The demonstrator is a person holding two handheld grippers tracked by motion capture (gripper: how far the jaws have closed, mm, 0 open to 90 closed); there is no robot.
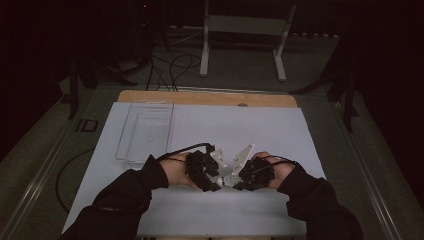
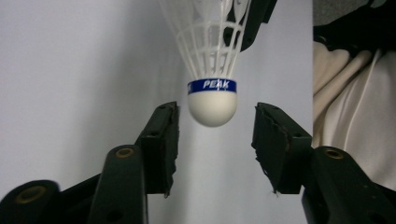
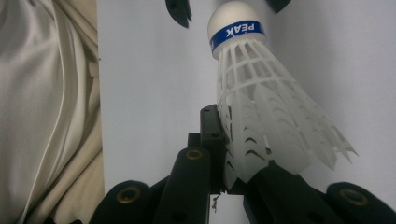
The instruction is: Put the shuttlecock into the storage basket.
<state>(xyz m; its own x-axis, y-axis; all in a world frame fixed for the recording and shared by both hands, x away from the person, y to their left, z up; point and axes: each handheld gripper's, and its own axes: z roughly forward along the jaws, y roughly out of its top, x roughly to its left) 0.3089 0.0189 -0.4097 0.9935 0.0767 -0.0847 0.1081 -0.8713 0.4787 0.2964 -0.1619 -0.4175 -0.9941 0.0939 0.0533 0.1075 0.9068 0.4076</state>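
Note:
A white plastic shuttlecock [image 3: 261, 107] with a blue "PEAK" band hangs above the white sheet, between my two grippers. My right gripper [image 3: 238, 149] is shut on the wide end of its skirt. The round cork head [image 2: 212, 105] points toward my left gripper [image 2: 215, 110]. That gripper's two black pads [image 2: 161, 140] stand on either side of the head, apart from it, so it is open. In the high view the left gripper [image 1: 219, 183] and the right gripper [image 1: 235, 183] meet tip to tip near the front middle of the table.
A clear plastic tray [image 1: 147, 132] lies on the white sheet [image 1: 240, 125] to the back left. A wooden strip [image 1: 207, 97] runs along the table's far edge. A white stand [image 1: 245, 30] and cables [image 1: 170, 67] are on the floor beyond. Light cloth [image 2: 350, 116] is close behind the grippers.

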